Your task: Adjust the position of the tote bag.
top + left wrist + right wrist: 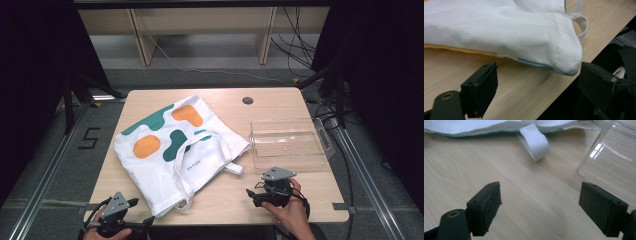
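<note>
High view: white tote bag (170,150) w/ green and orange blotches lies flat on wooden table (280,102), its near corner at the front edge. Clear plastic tray (290,145) sits just right of it. Left gripper (134,202) is near that corner, jaws spread, nothing between them; hand partly cut off by frame bottom. Right gripper (248,194) is likewise released, over bare wood near a strap loop (535,143). Bag print text too small to read.
</note>
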Tool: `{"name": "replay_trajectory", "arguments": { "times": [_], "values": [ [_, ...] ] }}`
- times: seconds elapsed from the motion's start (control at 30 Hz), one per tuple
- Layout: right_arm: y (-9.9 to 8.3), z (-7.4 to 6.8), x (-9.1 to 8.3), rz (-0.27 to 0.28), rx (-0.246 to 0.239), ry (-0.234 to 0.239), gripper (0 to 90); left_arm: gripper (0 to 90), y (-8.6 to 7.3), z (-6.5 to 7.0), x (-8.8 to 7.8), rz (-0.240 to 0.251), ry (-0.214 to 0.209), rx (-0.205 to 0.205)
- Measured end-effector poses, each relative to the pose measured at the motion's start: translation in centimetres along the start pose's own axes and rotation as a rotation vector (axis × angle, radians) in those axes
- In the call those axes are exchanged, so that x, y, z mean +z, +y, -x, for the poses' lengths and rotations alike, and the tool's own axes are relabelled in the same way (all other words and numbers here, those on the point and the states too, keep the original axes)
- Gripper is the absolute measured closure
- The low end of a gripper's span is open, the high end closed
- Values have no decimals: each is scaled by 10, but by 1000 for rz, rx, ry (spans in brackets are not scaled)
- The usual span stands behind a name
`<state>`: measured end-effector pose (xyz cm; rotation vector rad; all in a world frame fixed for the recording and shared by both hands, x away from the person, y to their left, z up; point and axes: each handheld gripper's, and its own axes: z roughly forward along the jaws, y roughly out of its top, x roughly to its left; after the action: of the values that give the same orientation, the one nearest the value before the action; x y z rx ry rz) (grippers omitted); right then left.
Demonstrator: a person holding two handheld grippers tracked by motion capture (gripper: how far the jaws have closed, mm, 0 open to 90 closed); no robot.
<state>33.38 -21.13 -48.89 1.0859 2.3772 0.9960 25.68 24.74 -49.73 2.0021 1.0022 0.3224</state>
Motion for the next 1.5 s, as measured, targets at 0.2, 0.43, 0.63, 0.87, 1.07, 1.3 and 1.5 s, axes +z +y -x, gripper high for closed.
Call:
{"name": "replay_trajectory", "arguments": {
  "times": [0.2, 0.43, 0.63, 0.87, 1.07, 1.3, 1.5],
  "values": [
    [-1, 0, 1, -1, -23, -11, 188, 150, 0, -1, 0, -31, 5, 38],
    [0, 0, 2, -10, -16, -11, 189, 152, 1, 1, 1, -27, 20, 4],
    [-1, -2, 2, -29, 3, 0, 196, 184, 3, 5, 2, -21, 21, 13],
    [-1, -1, 2, -41, -9, 5, 195, 205, 6, 10, 7, -25, 26, 14],
    [-1, -3, 4, -40, -15, 1, 196, 220, 8, 15, 15, -55, 56, 67],
    [0, -4, 4, -55, -19, 13, 200, 316, 12, 12, 16, -66, 78, 91],
    [0, -5, 5, -50, -23, 9, 204, 700, 13, 9, 6, -14, 127, 154]
  ]
}}
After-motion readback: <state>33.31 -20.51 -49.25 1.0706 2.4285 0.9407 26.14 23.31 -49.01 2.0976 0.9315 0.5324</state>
